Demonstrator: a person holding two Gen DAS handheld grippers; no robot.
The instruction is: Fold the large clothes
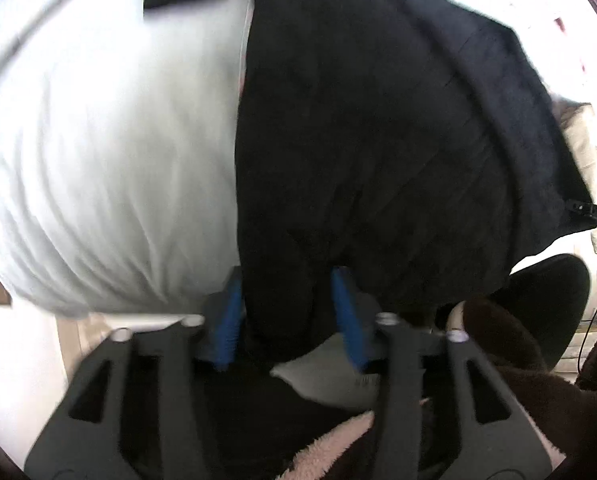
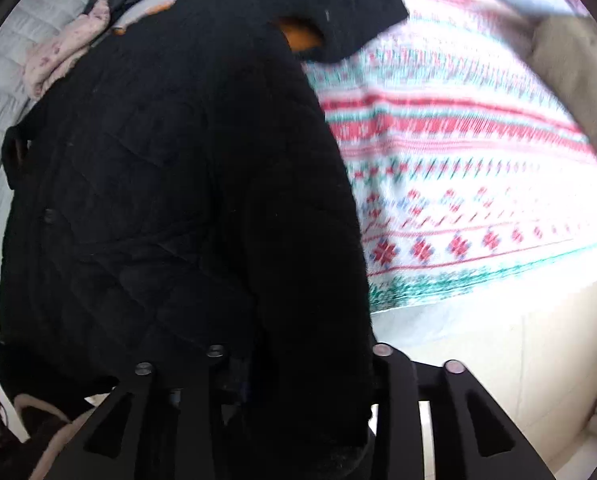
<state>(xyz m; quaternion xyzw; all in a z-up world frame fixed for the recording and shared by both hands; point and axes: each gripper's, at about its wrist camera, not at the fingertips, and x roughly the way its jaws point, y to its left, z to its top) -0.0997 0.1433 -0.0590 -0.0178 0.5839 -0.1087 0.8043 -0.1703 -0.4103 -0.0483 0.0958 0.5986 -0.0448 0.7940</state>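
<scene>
A large black quilted jacket (image 1: 358, 140) fills the middle of the left wrist view and also the right wrist view (image 2: 158, 180), lying on a bed. My left gripper (image 1: 290, 308) has blue fingers (image 1: 228, 320) that stand either side of a fold at the jacket's near edge, with black fabric between them. My right gripper (image 2: 294, 360) is buried in the jacket's near hem; black fabric covers its fingertips, so they are hidden. An orange lining (image 2: 302, 36) shows at the jacket's far end.
A pale grey quilt (image 1: 110, 160) lies left of the jacket. A white blanket with red and green patterns (image 2: 458, 160) lies to its right. A pink garment (image 2: 62, 56) and other clothes lie at the far end. A brown fleece sleeve (image 1: 518, 380) is at lower right.
</scene>
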